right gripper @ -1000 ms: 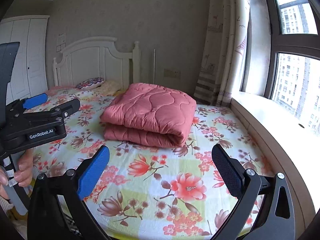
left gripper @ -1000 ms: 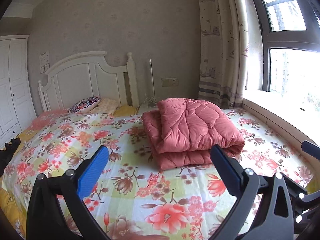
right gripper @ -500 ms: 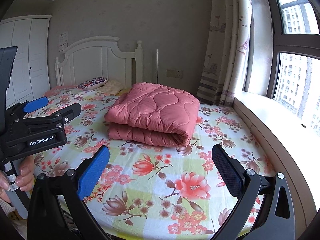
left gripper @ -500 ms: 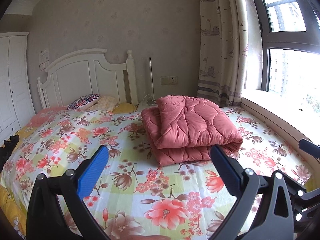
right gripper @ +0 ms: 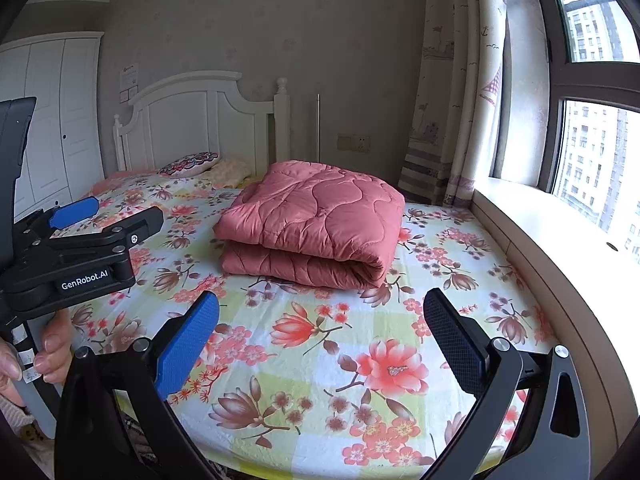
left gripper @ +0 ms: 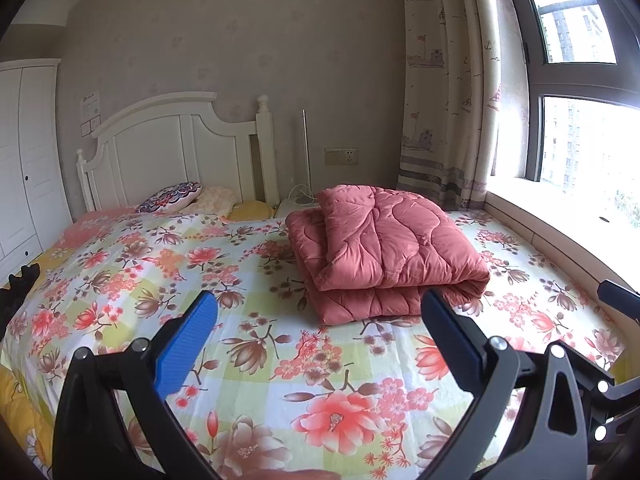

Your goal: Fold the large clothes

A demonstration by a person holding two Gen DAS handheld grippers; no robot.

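A folded salmon-pink quilt (left gripper: 384, 248) lies on the floral bed sheet (left gripper: 200, 280), toward the window side; it also shows in the right wrist view (right gripper: 316, 224). My left gripper (left gripper: 320, 336) is open and empty, held above the foot of the bed, short of the quilt. It shows from the side in the right wrist view (right gripper: 100, 220), held by a hand. My right gripper (right gripper: 320, 336) is open and empty, also above the foot of the bed and apart from the quilt.
A white headboard (left gripper: 168, 148) and pillows (left gripper: 172, 198) stand at the far end. A white wardrobe (right gripper: 52, 120) is at the left. A curtain (left gripper: 448, 100), a window and a wide sill (right gripper: 560, 240) run along the right. A dark object (left gripper: 18, 284) lies at the bed's left edge.
Both grippers have drawn back slightly and tilted; the quilt and bed sit a little farther and lower in view. Both stay open and empty.
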